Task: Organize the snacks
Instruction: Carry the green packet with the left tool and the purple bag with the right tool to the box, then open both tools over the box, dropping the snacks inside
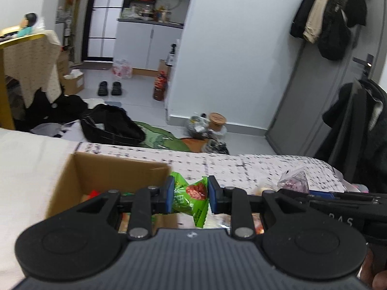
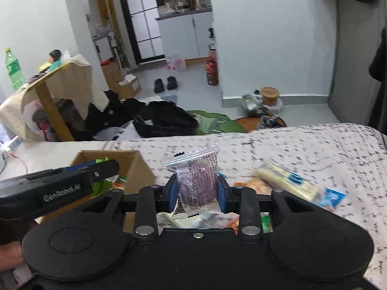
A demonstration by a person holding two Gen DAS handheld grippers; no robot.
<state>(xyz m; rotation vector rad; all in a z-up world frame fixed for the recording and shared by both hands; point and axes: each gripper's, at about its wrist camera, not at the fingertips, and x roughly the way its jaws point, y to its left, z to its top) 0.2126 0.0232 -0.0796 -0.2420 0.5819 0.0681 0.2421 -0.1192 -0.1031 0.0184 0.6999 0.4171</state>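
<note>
1. Left tongs (image 1: pixel 190 194): clenched on a green snack packet (image 1: pixel 191 197) w/ a red picture on it; blue pads press it from both sides. Packet hangs just right of the cardboard box (image 1: pixel 96 169), near its right wall.
2. Right tongs (image 2: pixel 196 188): clenched on a clear packet (image 2: pixel 197 176) w/ purple print, held upright between blue pads, above the bed.
3. Cardboard box: open top, stands on the bed (image 2: pixel 314 145) at left; red and green wrappers visible inside.
4. Loose snacks on bed, right of box: long pale yellow pack (image 2: pixel 287 181); small blue packet (image 2: pixel 335 197) just beside its right end; orange wrappers near it, blurred.
5. In right-wrist view the left tongs reach over the box opening, green packet partly hidden behind them.
6. Background: floor w/ black bag (image 1: pixel 111 125), pair of black slippers (image 1: pixel 110 88), coats on door (image 1: pixel 331 14).
</note>
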